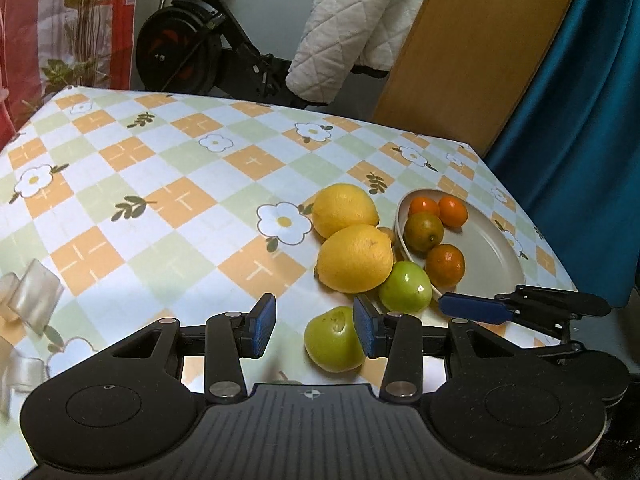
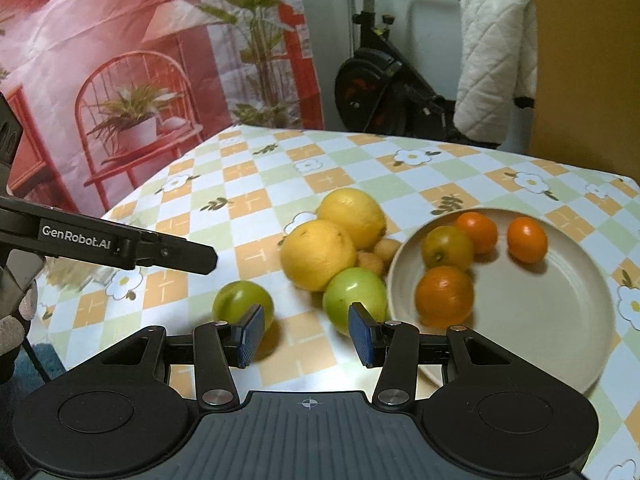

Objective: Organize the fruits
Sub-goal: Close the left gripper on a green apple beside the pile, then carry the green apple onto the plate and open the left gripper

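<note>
A beige plate [image 1: 492, 256] [image 2: 540, 304] holds several small oranges [image 1: 444, 264] [image 2: 444, 296]. Left of it lie two yellow lemons [image 1: 354, 258] [image 2: 318, 254], two green fruits [image 1: 406, 286] [image 2: 354, 300] [image 1: 332, 340] [image 2: 240, 304] and small tan fruits [image 2: 372, 260]. My left gripper [image 1: 314, 330] is open and empty, its right pad beside the nearer green fruit. My right gripper [image 2: 306, 332] is open and empty above the cloth between the two green fruits; one of its fingers [image 1: 476, 310] shows in the left wrist view.
The table wears a checkered flower cloth [image 1: 180, 200] [image 2: 328, 180]. Clear clips [image 1: 32, 296] sit at its left edge. Behind stand an exercise bike [image 1: 192, 48] [image 2: 384, 80], a quilted white cover [image 1: 352, 24] and a wooden panel [image 1: 472, 48]. The left gripper's arm [image 2: 120, 244] crosses the right wrist view.
</note>
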Demonstrator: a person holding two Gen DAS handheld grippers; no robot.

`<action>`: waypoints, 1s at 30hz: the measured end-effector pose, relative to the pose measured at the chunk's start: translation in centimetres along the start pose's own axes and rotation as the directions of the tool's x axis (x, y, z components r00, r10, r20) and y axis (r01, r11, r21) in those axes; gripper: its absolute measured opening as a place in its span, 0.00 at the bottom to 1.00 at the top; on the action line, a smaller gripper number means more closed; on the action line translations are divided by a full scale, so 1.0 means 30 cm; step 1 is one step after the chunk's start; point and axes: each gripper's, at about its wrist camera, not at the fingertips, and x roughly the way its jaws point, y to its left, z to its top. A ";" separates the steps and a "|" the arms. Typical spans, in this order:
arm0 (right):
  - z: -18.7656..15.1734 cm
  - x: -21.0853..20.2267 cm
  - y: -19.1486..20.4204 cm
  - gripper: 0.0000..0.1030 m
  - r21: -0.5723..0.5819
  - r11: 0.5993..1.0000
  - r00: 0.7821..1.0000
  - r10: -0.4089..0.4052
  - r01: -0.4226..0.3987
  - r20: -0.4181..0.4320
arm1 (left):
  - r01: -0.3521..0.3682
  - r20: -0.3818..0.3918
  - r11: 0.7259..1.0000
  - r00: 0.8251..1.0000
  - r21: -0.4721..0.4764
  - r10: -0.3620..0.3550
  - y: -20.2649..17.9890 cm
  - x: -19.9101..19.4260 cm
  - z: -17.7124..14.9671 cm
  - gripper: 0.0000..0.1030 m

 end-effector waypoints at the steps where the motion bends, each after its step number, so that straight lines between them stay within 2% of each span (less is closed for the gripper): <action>1: -0.001 0.005 0.006 0.42 -0.008 1.000 1.000 0.004 -0.004 -0.004 | 0.007 0.000 1.000 1.000 -0.004 -0.007 0.001 0.004 -0.003 0.43; 14: 0.004 0.111 0.105 0.42 -0.110 0.992 0.995 0.059 -0.067 -0.079 | 0.057 -0.013 0.998 0.998 -0.037 -0.057 0.012 0.046 -0.039 0.43; 30: 0.005 0.186 0.112 0.42 -0.121 0.989 0.992 0.068 -0.080 -0.104 | 0.118 -0.044 0.990 0.992 -0.074 -0.122 0.017 0.118 -0.061 0.44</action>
